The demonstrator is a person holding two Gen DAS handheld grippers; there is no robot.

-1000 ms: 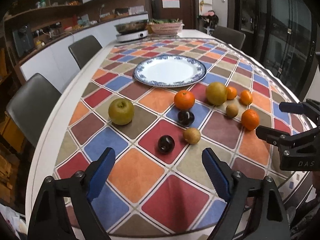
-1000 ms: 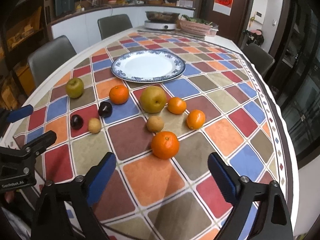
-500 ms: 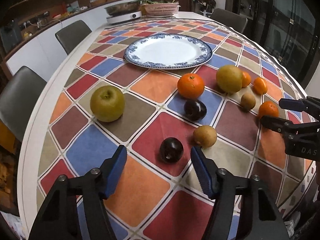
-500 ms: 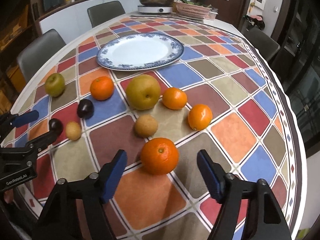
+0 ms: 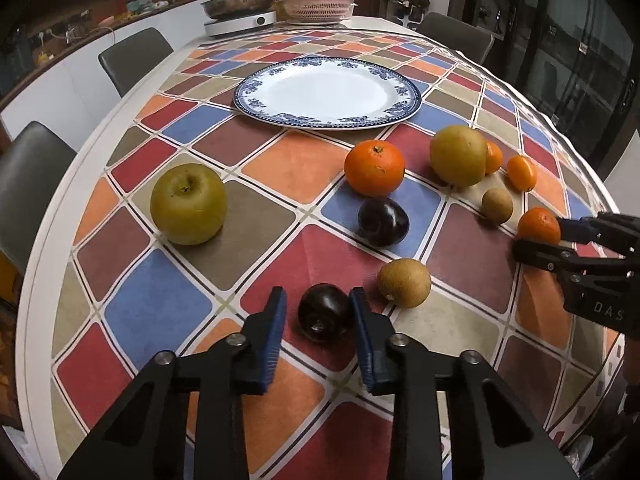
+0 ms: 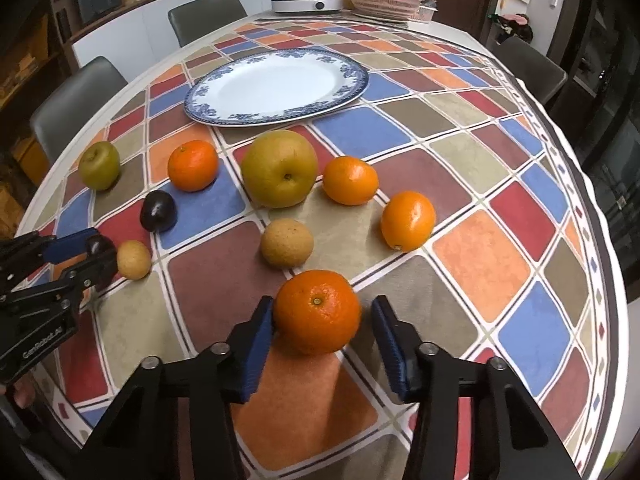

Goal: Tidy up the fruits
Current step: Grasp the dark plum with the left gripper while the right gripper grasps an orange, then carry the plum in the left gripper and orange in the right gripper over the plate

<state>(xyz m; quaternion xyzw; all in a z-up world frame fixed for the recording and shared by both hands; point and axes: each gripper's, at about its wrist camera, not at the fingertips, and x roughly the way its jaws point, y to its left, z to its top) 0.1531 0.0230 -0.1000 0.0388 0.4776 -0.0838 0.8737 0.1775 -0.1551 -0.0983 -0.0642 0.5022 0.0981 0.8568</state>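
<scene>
Fruits lie on a checked tablecloth in front of an empty blue-rimmed white plate (image 5: 408,104) (image 6: 352,80). My left gripper (image 5: 318,306) is open around a dark plum (image 5: 325,312); its right pad touches the plum and a small gap shows on the left. My right gripper (image 6: 322,316) is open around an orange (image 6: 317,311); its left pad touches the orange and a gap shows on the right. A kiwi (image 5: 404,282), a second plum (image 5: 383,221), a green apple (image 5: 188,203) and a pear (image 6: 279,168) lie nearby.
More oranges (image 6: 407,221) (image 6: 350,180) (image 6: 193,165) and another kiwi (image 6: 286,242) lie between the grippers and the plate. A cooker with a pan (image 5: 240,12) and a basket (image 5: 320,8) stand at the far end. Grey chairs (image 5: 24,184) line the left side.
Both grippers moved forward and down and narrowed. The left one now straddles the dark plum and the right one straddles the near orange. The fruits have not moved.
</scene>
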